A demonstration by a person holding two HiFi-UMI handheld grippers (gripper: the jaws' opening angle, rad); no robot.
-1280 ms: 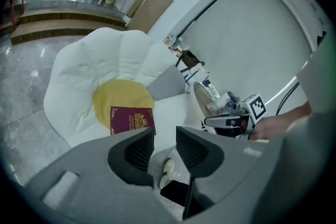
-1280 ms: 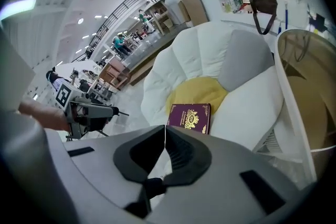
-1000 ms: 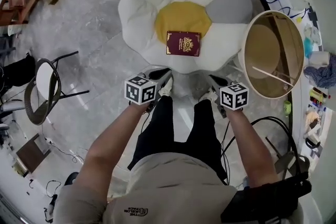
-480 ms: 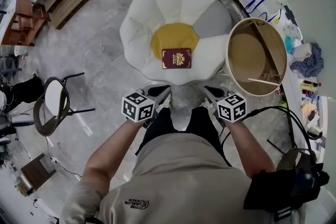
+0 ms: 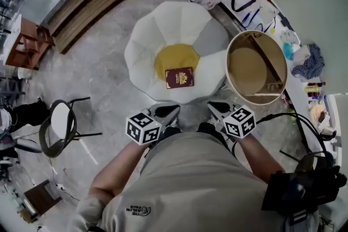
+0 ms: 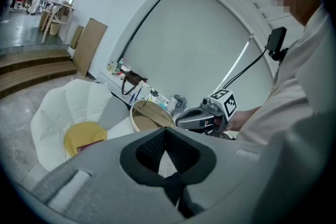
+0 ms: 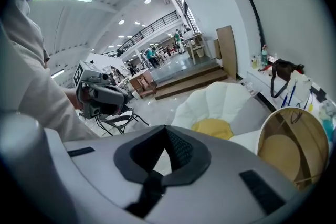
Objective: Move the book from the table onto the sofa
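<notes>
Book (image 5: 179, 77) on sofa (image 5: 145, 46), long axis approx left-right (L gripper (image 5: 175, 108), R gripper (image 5: 212, 105) fingers together).

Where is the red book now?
In the head view the book lies mid-frame on the flower-shaped sofa, at the edge of its yellow centre, left of the round table.

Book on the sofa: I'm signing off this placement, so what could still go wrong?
The book lies across the front edge of the yellow cushion, near the front rim of the sofa; it may slide off. The left gripper and right gripper are shut and empty, so nothing would catch it. The black cable beside the person could snag or trip them.
</notes>
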